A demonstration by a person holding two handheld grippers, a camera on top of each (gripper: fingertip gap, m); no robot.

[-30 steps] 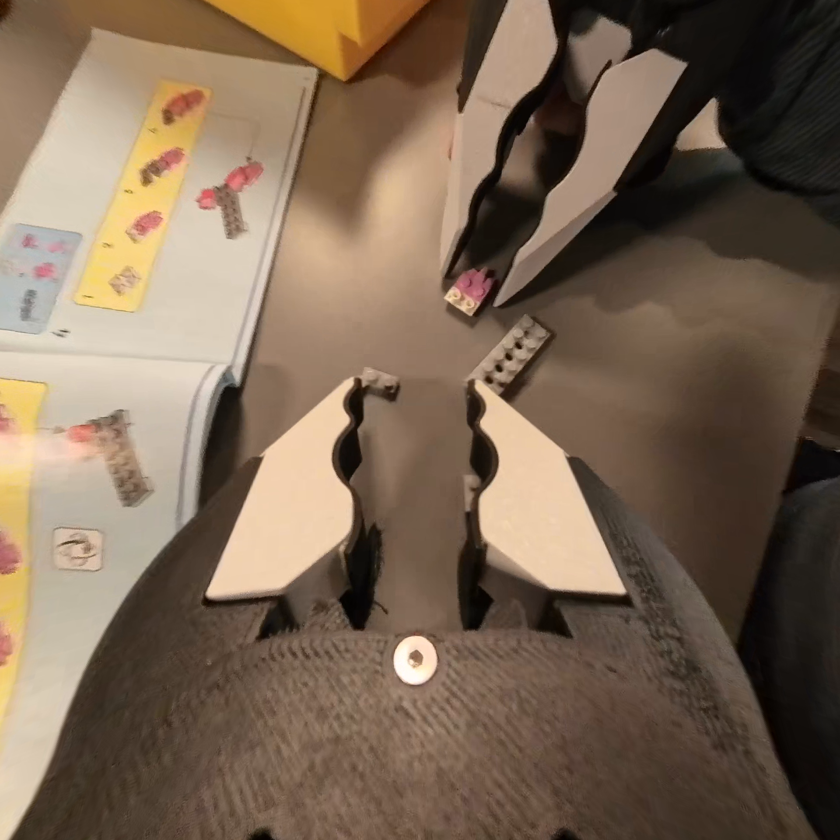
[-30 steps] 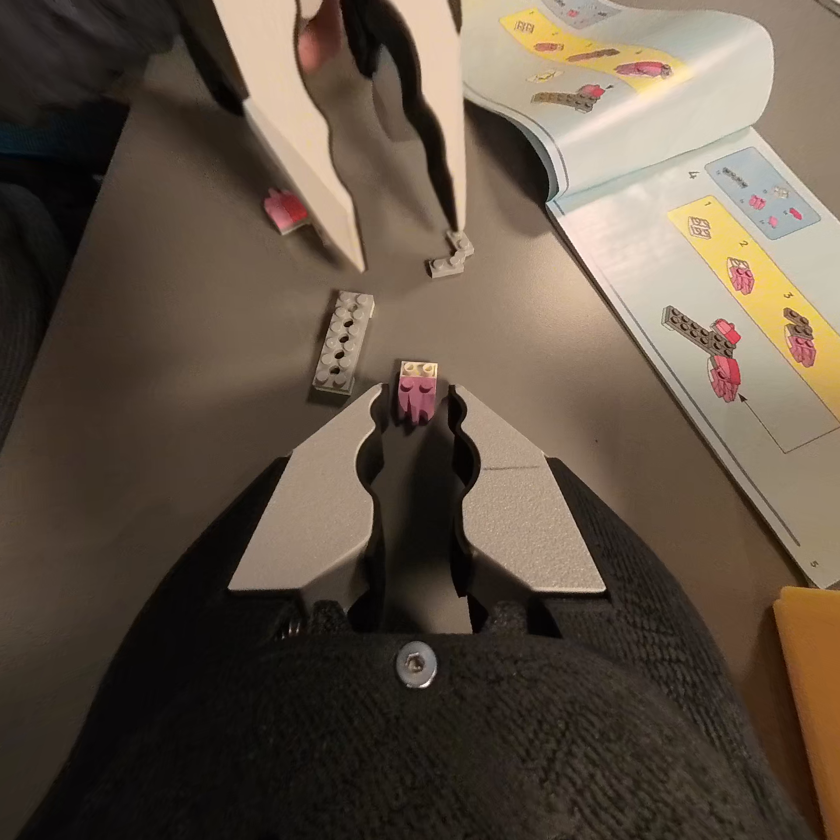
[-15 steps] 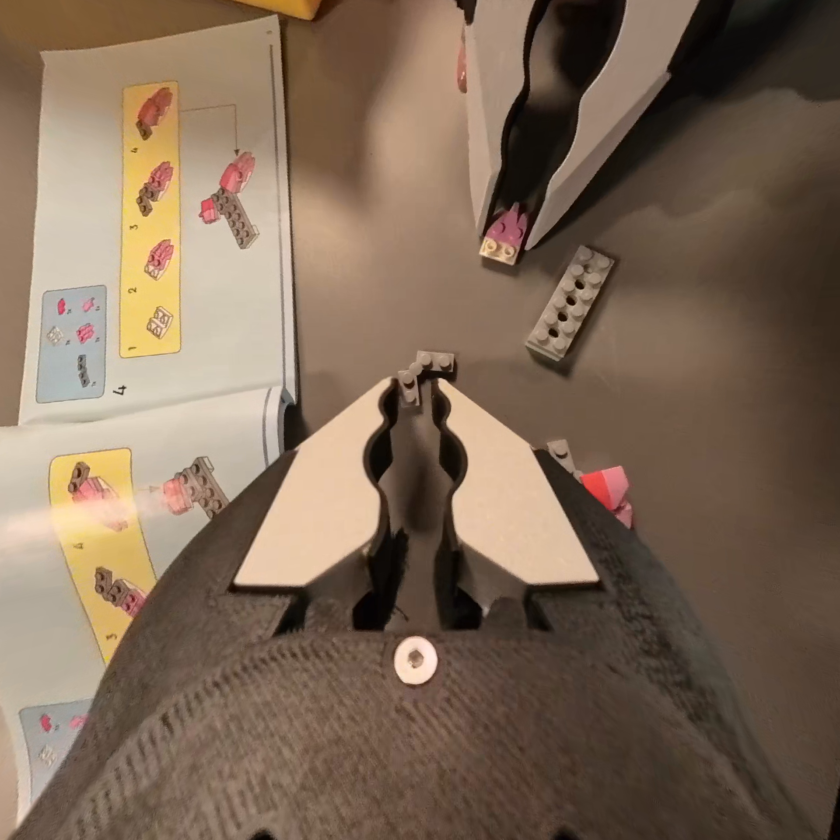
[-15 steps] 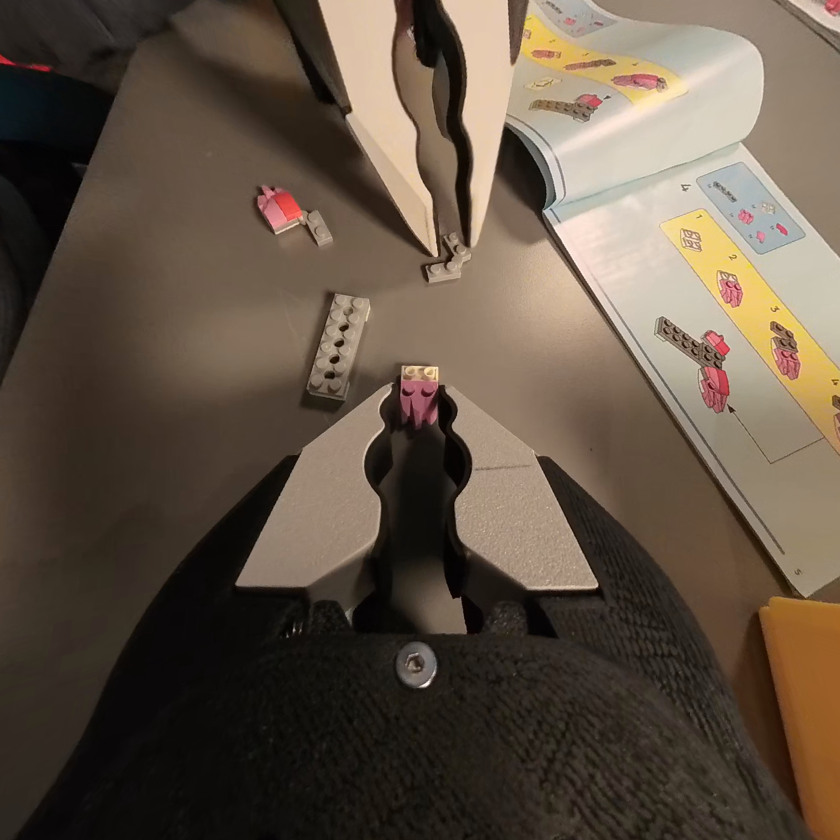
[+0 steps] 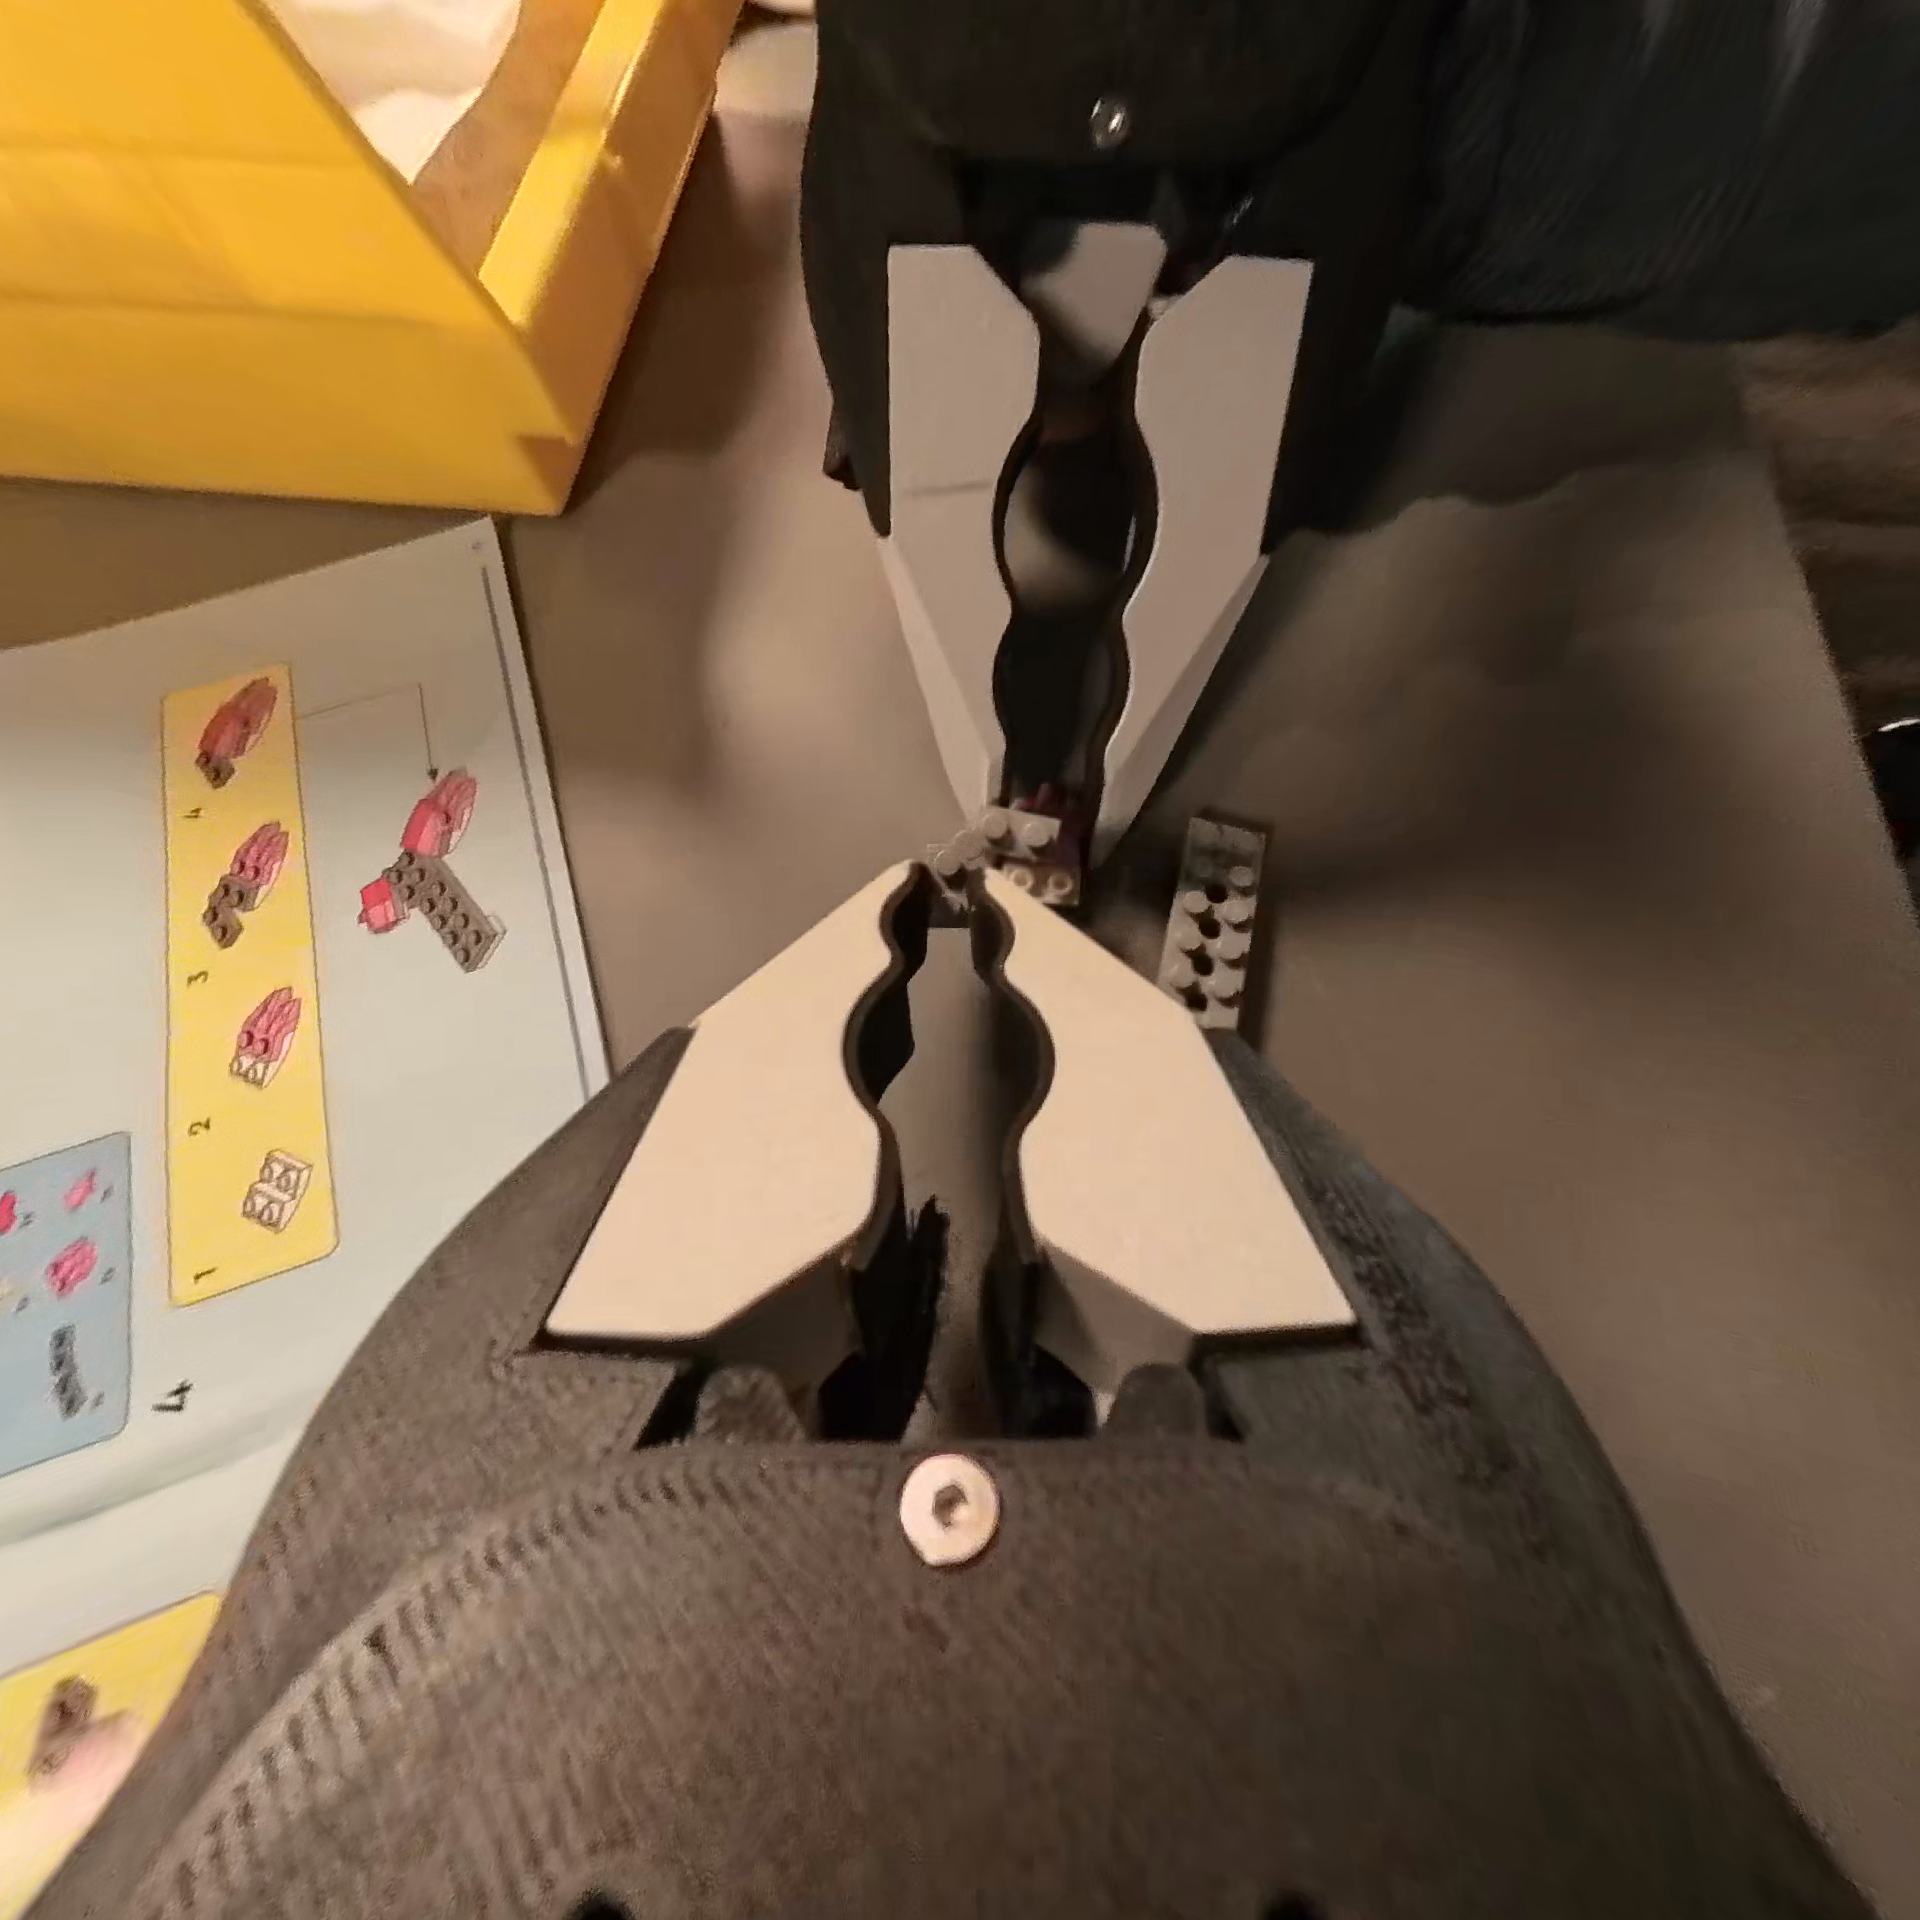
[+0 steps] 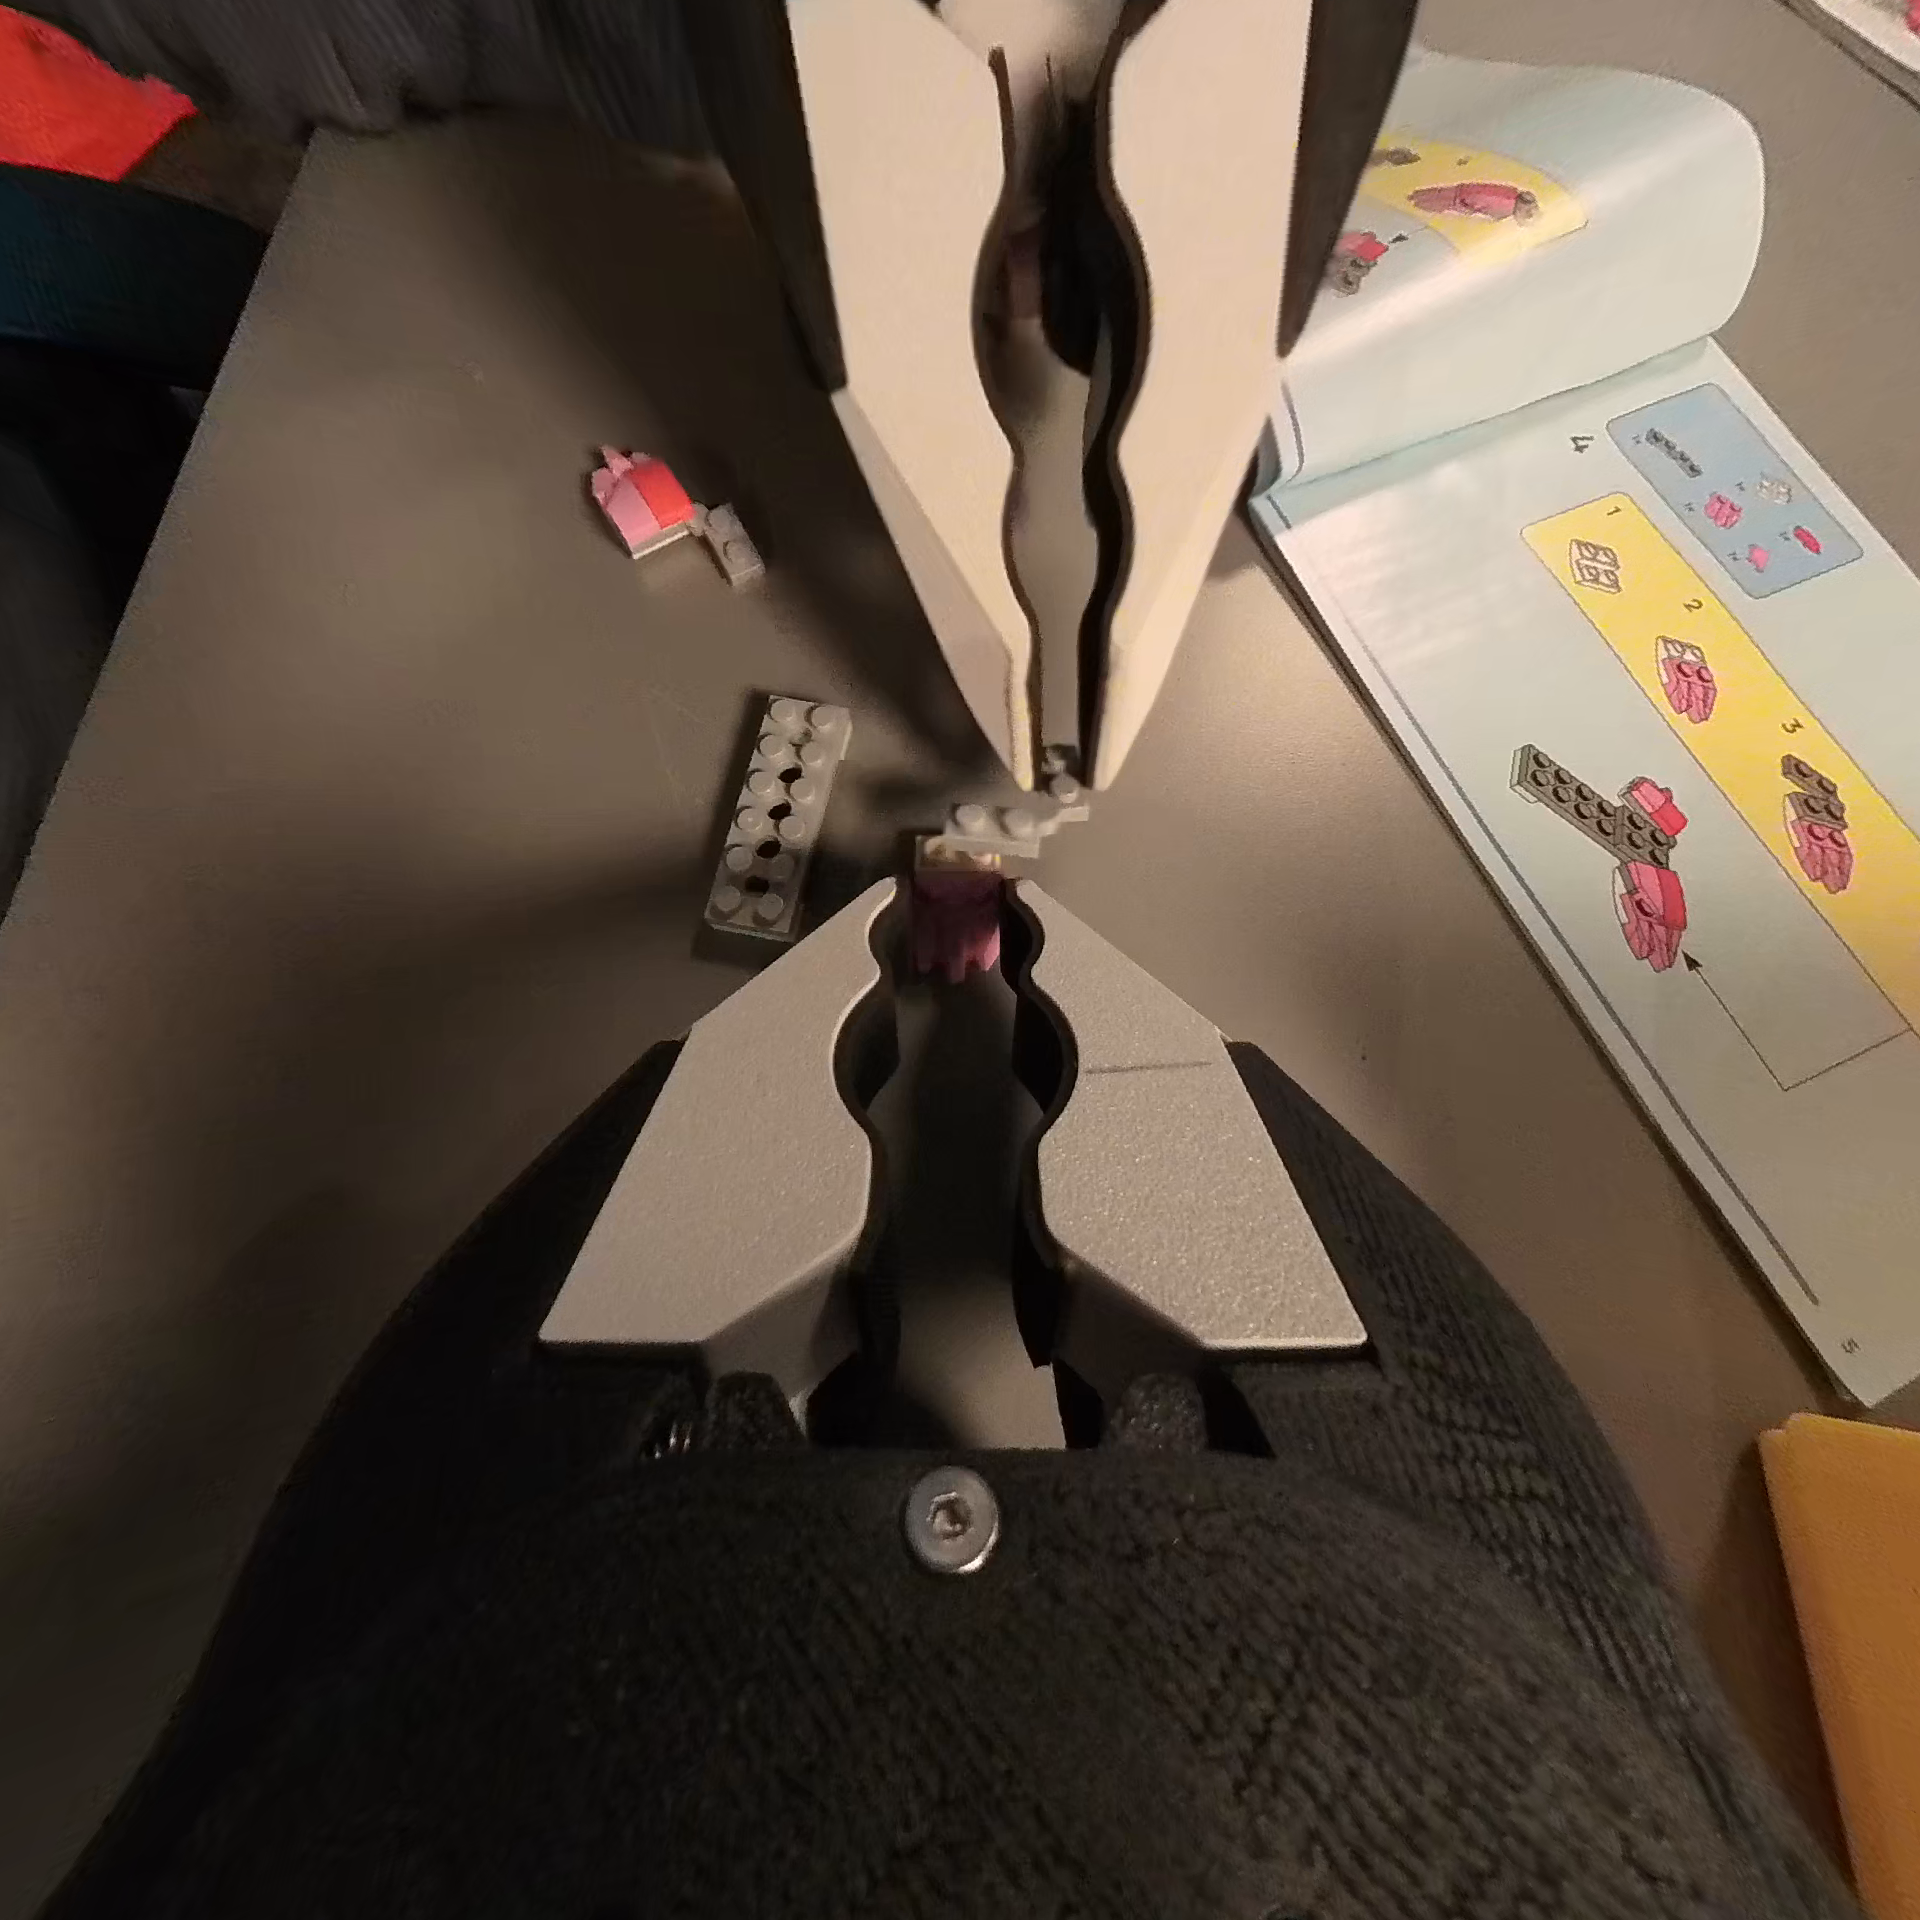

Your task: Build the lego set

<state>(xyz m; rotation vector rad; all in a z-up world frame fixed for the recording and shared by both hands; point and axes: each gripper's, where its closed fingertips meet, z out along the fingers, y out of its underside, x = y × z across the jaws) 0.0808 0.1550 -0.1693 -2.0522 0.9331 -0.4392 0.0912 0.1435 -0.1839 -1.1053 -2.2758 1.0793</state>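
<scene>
Yellow box (image 5: 312, 260) sat open at the table's (image 6: 364, 727) far left, contents unclear. Left gripper (image 5: 961, 883) pinched a small grey L-shaped plate (image 6: 1023, 816); right gripper (image 6: 951, 914) clamped a purple-and-cream brick stack (image 6: 951, 920) (tips nearly meeting), beside a grey holed plate (image 6: 779, 821).
</scene>
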